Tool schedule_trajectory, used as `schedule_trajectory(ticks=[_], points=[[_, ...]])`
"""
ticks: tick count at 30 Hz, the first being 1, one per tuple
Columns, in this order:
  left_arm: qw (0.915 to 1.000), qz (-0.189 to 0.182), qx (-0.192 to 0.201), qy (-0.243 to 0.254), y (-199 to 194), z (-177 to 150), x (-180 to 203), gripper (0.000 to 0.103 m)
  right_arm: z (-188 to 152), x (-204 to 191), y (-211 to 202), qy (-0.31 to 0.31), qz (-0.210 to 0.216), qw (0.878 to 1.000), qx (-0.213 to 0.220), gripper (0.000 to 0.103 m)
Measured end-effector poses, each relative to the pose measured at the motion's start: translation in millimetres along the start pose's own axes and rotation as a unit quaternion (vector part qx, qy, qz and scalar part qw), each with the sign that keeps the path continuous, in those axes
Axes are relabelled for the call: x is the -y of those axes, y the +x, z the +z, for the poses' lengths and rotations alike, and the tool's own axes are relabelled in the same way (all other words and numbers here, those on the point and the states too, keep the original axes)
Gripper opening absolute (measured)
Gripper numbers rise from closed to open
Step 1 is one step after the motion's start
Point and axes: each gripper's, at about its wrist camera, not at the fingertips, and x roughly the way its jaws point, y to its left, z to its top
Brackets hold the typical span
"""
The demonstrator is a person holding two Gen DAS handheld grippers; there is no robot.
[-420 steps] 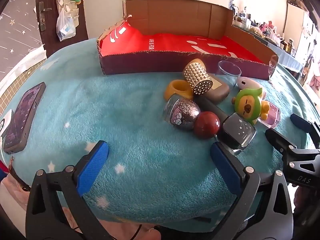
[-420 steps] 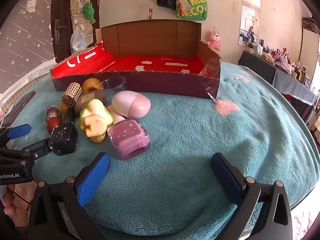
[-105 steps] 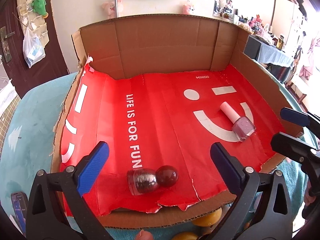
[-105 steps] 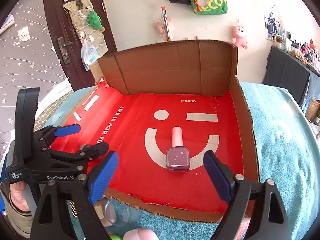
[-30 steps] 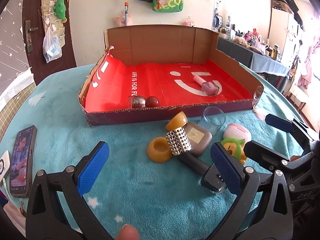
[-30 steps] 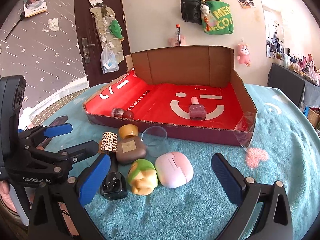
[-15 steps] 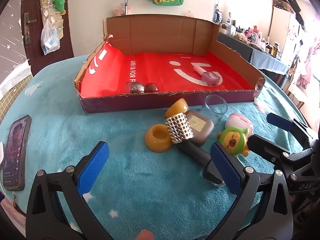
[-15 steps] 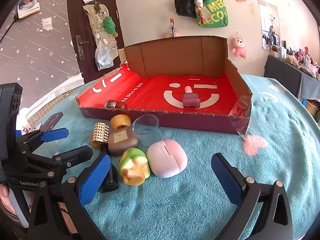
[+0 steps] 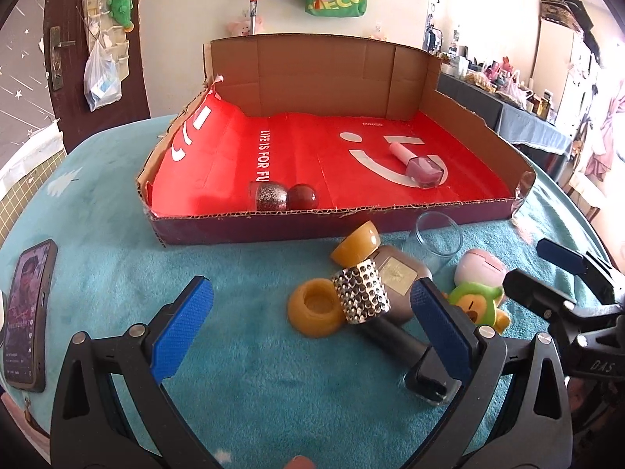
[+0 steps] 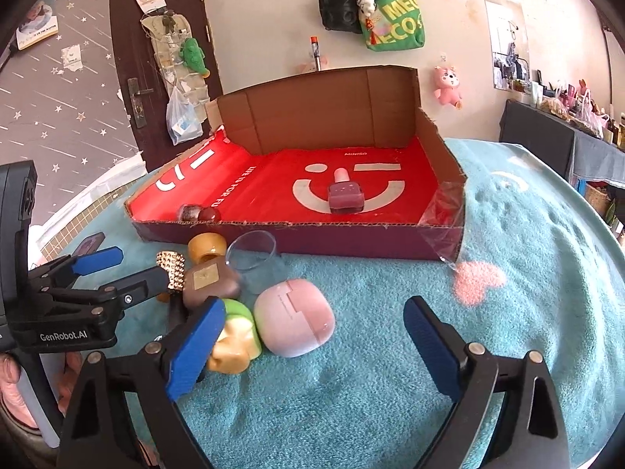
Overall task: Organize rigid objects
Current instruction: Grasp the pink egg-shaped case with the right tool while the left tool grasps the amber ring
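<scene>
Phone [image 9: 26, 314] on teal blanket [image 9: 117, 234]; green tote [image 10: 394, 19] on wall.

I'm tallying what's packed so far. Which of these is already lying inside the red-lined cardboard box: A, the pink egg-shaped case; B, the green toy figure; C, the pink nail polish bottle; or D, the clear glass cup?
C: the pink nail polish bottle lies on the box's red liner, on the white smile.

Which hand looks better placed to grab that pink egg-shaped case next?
The right, probably. The right tool hangs open with the pink case just ahead of its fingertips, while the left tool faces the studded bottle.
</scene>
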Motion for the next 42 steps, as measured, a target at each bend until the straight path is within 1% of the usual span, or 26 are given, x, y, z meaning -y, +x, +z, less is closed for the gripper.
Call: schedule_trajectory(ticks=[4, 9, 11, 13, 14, 17, 21, 24, 27, 33, 37, 41, 42], points=[[0.9999, 0.01, -0.007, 0.006, 9, 1, 2, 0.102, 2, 9, 4, -0.002, -0.029, 1.0, -0.01, 0.095], [0.9996, 0.023, -0.017, 0.0, 15, -1, -6, 0.1, 0, 6, 14, -0.019, -0.026, 0.999, -0.034, 0.094], [0.9994, 0.025, -0.02, -0.007, 16, -2, -12, 0.095, 0, 1, 16, -0.03, -0.031, 0.999, -0.033, 0.092], [0.9992, 0.023, -0.029, -0.015, 19, -3, -19, 0.084, 3, -2, 19, -0.038, -0.038, 0.998, -0.036, 0.092], [0.999, 0.019, -0.033, -0.021, 20, -3, -21, 0.083, 5, -3, 21, -0.04, -0.038, 0.998, -0.041, 0.091], [0.9987, 0.003, -0.037, -0.036, 22, -2, -25, 0.083, 9, -6, 23, -0.049, -0.038, 0.997, -0.05, 0.088], [0.9991, 0.009, -0.03, -0.028, 24, 2, -23, 0.083, 8, -8, 20, -0.073, -0.035, 0.995, -0.062, 0.088], [0.9988, -0.001, -0.042, -0.025, 28, 1, -23, 0.082, 7, -3, 19, -0.064, -0.024, 0.995, -0.072, 0.088], [0.9988, 0.001, -0.048, -0.012, 28, -5, -21, 0.082, 6, 0, 20, -0.051, -0.016, 0.996, -0.077, 0.087], [0.9985, 0.007, -0.052, -0.012, 25, -13, -27, 0.082, 3, -4, 16, -0.071, -0.024, 0.994, -0.079, 0.086], [0.9978, 0.032, -0.058, 0.006, 31, -10, -18, 0.082, 4, -3, 20, -0.066, -0.021, 0.995, -0.077, 0.086], [0.9975, 0.028, -0.065, -0.007, 34, -6, -21, 0.082, 7, -8, 27, -0.072, -0.021, 0.994, -0.078, 0.085], [0.9975, 0.028, -0.065, -0.008, 34, -6, -21, 0.082, 8, -10, 30, -0.075, -0.019, 0.994, -0.083, 0.083]])
